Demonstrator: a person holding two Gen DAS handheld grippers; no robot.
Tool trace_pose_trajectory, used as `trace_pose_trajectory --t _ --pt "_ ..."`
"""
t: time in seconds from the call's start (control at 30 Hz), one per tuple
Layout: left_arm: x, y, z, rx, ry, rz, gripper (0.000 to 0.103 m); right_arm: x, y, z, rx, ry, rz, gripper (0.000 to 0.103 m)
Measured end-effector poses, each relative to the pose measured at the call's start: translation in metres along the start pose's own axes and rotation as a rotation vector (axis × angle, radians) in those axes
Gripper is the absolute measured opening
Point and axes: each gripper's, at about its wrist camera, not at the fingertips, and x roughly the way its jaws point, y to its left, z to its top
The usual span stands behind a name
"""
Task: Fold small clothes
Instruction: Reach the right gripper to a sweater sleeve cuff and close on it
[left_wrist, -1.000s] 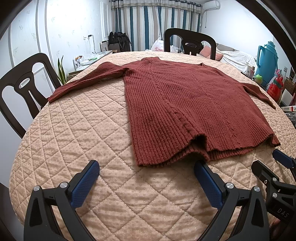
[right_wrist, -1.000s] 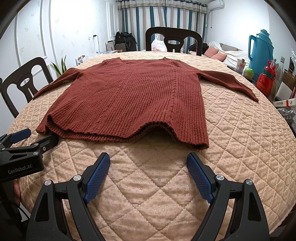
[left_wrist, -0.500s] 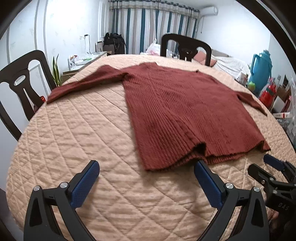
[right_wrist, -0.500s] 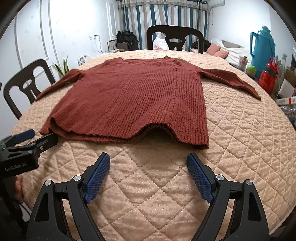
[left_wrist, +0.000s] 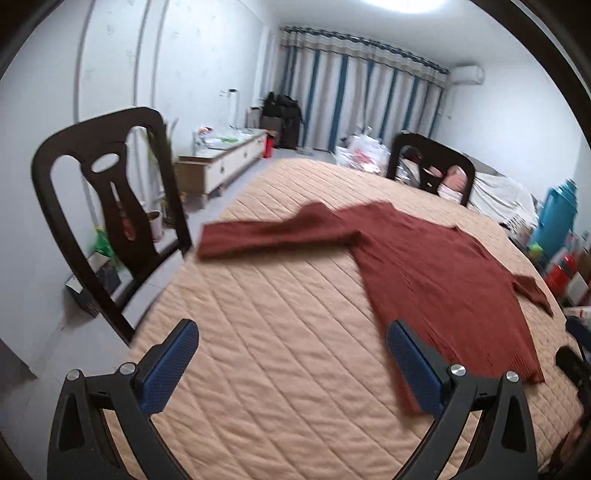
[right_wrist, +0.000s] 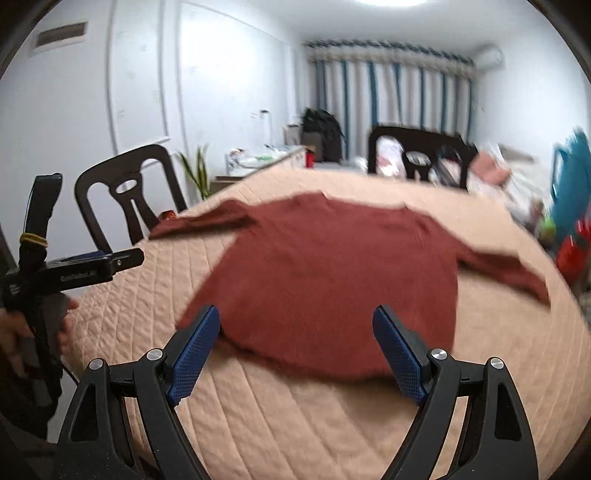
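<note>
A rust-red knitted sweater (left_wrist: 436, 273) lies flat on the round table's quilted peach cover (left_wrist: 280, 332), both sleeves spread out. In the left wrist view my left gripper (left_wrist: 291, 360) hangs open above bare quilt, left of the sweater's hem, its right pad (left_wrist: 413, 369) over the hem corner. In the right wrist view, which is blurred, the sweater (right_wrist: 332, 269) fills the middle and my right gripper (right_wrist: 297, 347) is open over its near hem, holding nothing. The left gripper (right_wrist: 92, 266) also shows at the left edge of that view, in a person's hand (right_wrist: 14, 325).
Dark wooden chairs stand at the table's left (left_wrist: 107, 206) and far side (left_wrist: 432, 162). A teal jug (left_wrist: 557, 210) and red bottle (left_wrist: 559, 273) crowd the right edge. A low cabinet (left_wrist: 225, 162), bags and striped curtains (left_wrist: 362, 92) lie beyond.
Both grippers have risen and drawn back from the hem; the left one swung leftward so the sweater now sits to its right. Both stayed open and the sweater has not moved.
</note>
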Motion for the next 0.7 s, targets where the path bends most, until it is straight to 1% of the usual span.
trace_pose_trajectory --t 0.07,0.1,0.17,0.23,0.27,0.33,0.37,0.4,0.43,0.47,0.5,0.57,0.6,0.67,0.7 --pt "0.003 0.013 0.008 -0.019 -0.006 0.013 0.103 0.008 0.005 0.014 -0.026 -0.016 0.014 0.085" --pt "0.005 0.019 0.012 -0.031 -0.008 0.015 0.103 0.023 0.015 0.032 -0.065 -0.020 0.038 0.085" --pt "0.011 0.032 0.020 -0.052 -0.015 0.026 0.103 0.032 0.024 0.034 -0.097 -0.016 0.046 0.085" --pt "0.014 0.044 0.026 -0.068 -0.014 0.033 0.103 0.057 0.044 0.043 -0.174 0.014 0.053 0.085" --pt "0.016 0.049 0.028 -0.080 -0.012 0.040 0.103 0.081 0.061 0.051 -0.219 0.050 0.065 0.085" --pt "0.018 0.062 0.033 -0.103 -0.019 0.053 0.103 0.094 0.068 0.048 -0.237 0.067 0.102 0.084" --pt "0.019 0.068 0.034 -0.114 -0.017 0.066 0.103 0.106 0.076 0.051 -0.245 0.077 0.118 0.084" --pt "0.021 0.073 0.037 -0.122 -0.016 0.072 0.103 0.127 0.090 0.055 -0.269 0.092 0.131 0.083" --pt "0.022 0.079 0.038 -0.131 -0.018 0.077 0.103 0.130 0.094 0.055 -0.278 0.094 0.141 0.082" --pt "0.024 0.081 0.039 -0.139 -0.016 0.086 0.103 0.140 0.102 0.057 -0.304 0.100 0.167 0.076" --pt "0.025 0.086 0.041 -0.145 -0.014 0.090 0.103 0.154 0.114 0.058 -0.342 0.110 0.177 0.066" --pt "0.029 0.095 0.043 -0.163 -0.015 0.098 0.103 0.167 0.129 0.062 -0.377 0.122 0.176 0.058" --pt "0.032 0.098 0.043 -0.171 -0.010 0.102 0.103 0.184 0.140 0.063 -0.398 0.129 0.191 0.057" --pt "0.037 0.106 0.043 -0.197 -0.002 0.108 0.103 0.193 0.150 0.067 -0.416 0.140 0.205 0.057" --pt "0.041 0.111 0.044 -0.213 0.008 0.110 0.103 0.211 0.160 0.067 -0.434 0.160 0.219 0.057"
